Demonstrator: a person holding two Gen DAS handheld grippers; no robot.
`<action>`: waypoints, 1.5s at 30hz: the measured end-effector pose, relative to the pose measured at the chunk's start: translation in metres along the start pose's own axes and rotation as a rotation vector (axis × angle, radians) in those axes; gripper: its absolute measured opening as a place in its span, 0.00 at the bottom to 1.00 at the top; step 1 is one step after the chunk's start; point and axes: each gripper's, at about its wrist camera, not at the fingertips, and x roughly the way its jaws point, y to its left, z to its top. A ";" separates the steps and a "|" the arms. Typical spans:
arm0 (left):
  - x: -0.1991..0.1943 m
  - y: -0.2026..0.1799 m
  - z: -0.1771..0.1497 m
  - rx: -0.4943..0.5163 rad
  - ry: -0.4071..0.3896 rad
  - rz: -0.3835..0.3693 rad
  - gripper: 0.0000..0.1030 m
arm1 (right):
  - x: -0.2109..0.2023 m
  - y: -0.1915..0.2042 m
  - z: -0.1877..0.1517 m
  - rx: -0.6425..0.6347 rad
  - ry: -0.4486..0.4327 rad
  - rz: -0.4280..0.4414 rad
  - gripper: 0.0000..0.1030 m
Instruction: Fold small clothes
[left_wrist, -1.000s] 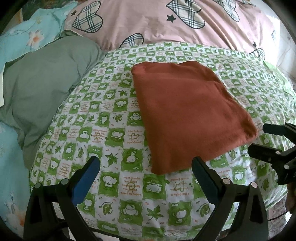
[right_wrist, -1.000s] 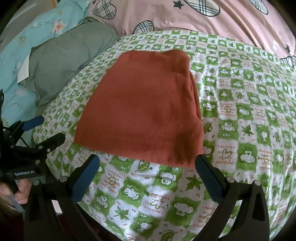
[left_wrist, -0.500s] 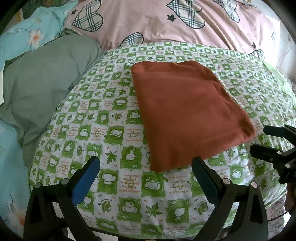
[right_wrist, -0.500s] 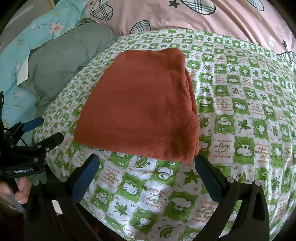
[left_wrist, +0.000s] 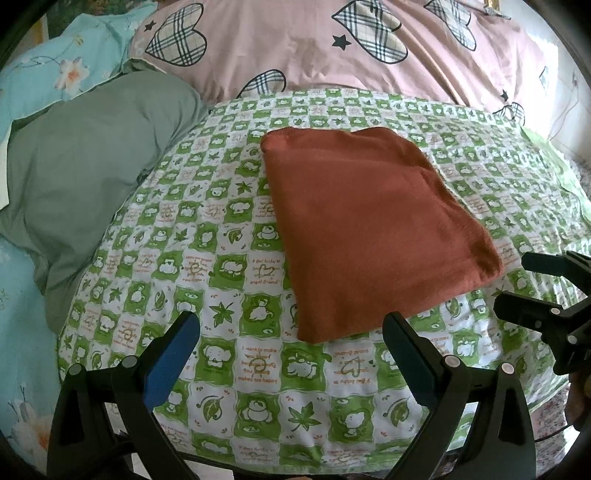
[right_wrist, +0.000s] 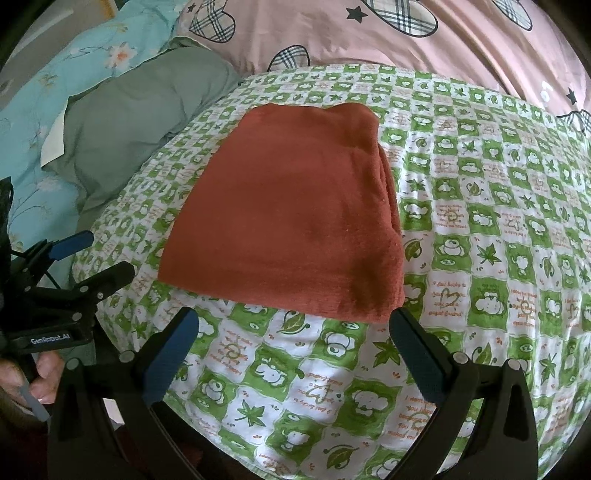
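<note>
Bare green-checked sheet beside folded garment

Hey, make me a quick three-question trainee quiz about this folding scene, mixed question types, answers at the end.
1. True or false: the left gripper is clamped on the rust-red folded cloth.
2. Multiple choice: the cloth lies on A) the grey-green pillow, B) the green-and-white checked sheet, C) the pink heart-print quilt.
3. Fill in: the right gripper has its jaws ____.

Key: 1 false, its jaws stand apart, short of the cloth's near edge. 2 B. 3 open.
</note>
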 end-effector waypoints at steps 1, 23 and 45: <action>0.000 0.000 0.000 -0.001 -0.001 -0.001 0.97 | 0.000 0.000 0.000 -0.001 -0.001 0.001 1.00; -0.009 -0.001 0.002 -0.002 -0.016 -0.011 0.97 | -0.004 0.003 0.002 -0.005 -0.007 0.004 1.00; -0.011 -0.002 0.004 -0.001 -0.024 -0.014 0.97 | -0.004 0.005 0.005 -0.006 -0.010 0.005 1.00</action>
